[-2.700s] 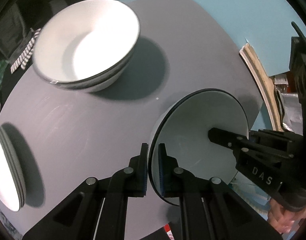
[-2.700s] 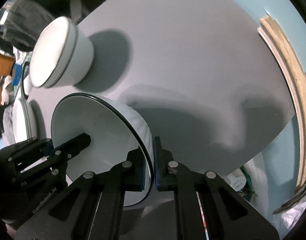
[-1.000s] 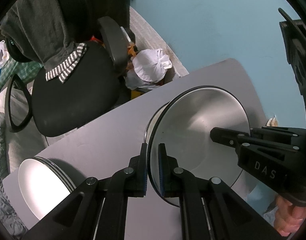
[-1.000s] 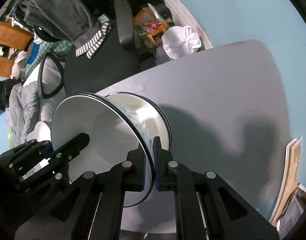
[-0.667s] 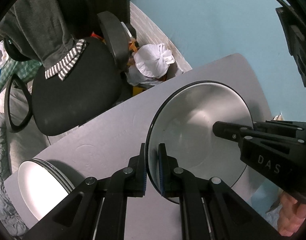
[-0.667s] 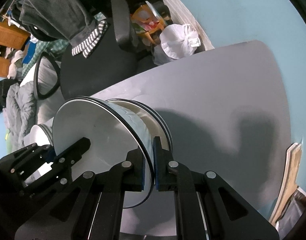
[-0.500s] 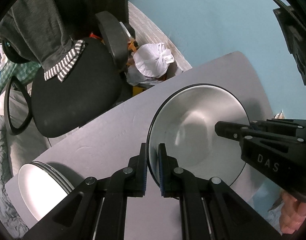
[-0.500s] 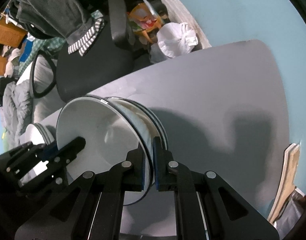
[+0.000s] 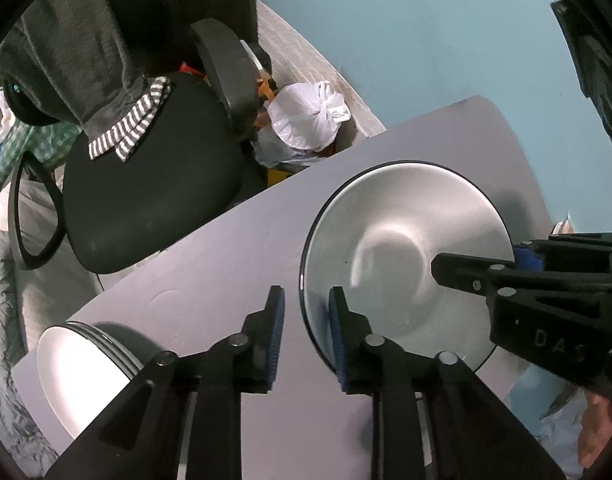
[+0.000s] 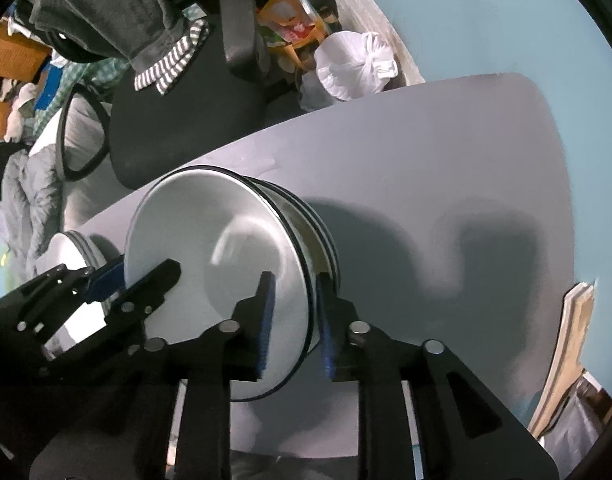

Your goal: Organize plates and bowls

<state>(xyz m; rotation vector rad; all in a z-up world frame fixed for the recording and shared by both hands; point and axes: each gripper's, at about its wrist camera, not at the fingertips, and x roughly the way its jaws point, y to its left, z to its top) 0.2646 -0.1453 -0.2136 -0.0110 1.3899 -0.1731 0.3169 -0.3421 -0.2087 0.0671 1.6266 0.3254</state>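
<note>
Jaws of the left gripper point(image 9: 304, 322) parting, rim of the top bowl point(image 9: 401, 248) standing between the blue pads with a gap showing on the outer side, nothing clamped. Jaws of the right gripper point(image 10: 293, 318) likewise opening, straddling the opposite rim of the same bowl, pads clear of the wall on both sides. Both pointing steeply down over the bowl. Seen from the right wrist camera, nested into a stack of bowls point(image 10: 319, 240) of the same white with dark rim lines, several rims showing one behind another, the whole stack resting on the grey worktop point(image 10: 445, 168). Interior of the top one empty and glossy, with a bright curved glint near the base. To the left of the bowls, near the worktop's edge, a stack of plates point(image 9: 86, 364), white with dark rims, apart from the bowls. Part of a hand point(image 9: 597, 428) visible at the lower right of the left wrist view, behind the other gripper's body. Beyond the worktop's far edge, a black office chair point(image 9: 154, 184) with a grey garment with striped cuff point(image 9: 118, 60) draped over its back. Next to the chair, on the floor, a knotted white plastic bag point(image 9: 309, 120). Behind everything, a pale blue wall point(image 9: 425, 32).
</note>
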